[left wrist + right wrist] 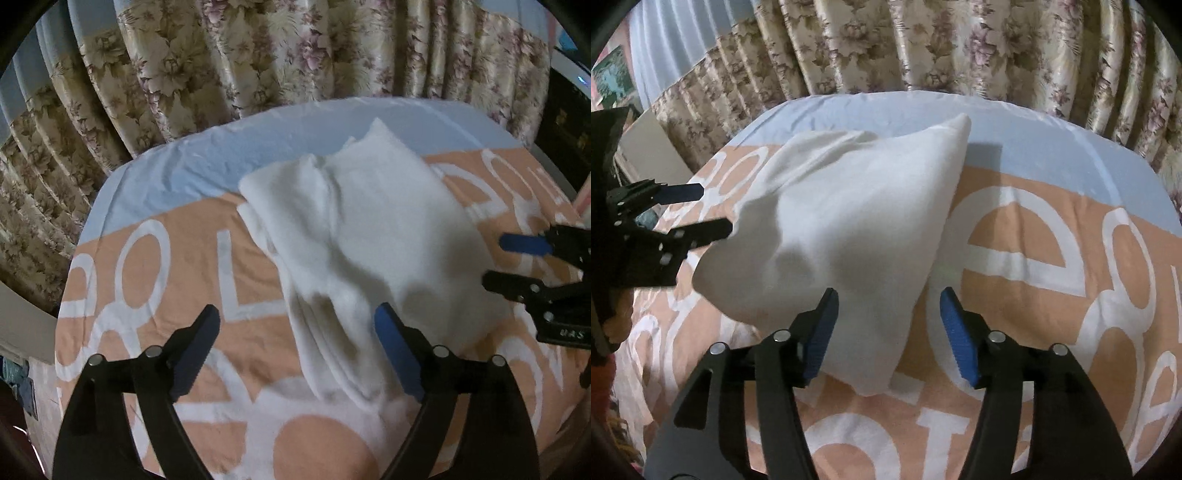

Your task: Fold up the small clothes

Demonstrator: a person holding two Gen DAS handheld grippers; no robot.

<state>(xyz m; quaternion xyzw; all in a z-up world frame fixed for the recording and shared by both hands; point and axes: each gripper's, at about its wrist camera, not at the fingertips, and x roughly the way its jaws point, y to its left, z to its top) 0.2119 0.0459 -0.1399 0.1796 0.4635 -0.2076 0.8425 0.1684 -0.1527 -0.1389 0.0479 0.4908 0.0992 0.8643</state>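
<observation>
We see a white garment (362, 236), folded over itself, lying on a peach bedsheet (207, 258) with large white lettering; a pale blue sheet (1034, 147) runs along the far edge before floral curtains (221, 66); our left gripper (297, 332) hangs wide open just over the garment's near-left folds, holding nothing; our right gripper (888, 314) is likewise spread, empty, above the cloth's near corner.
</observation>
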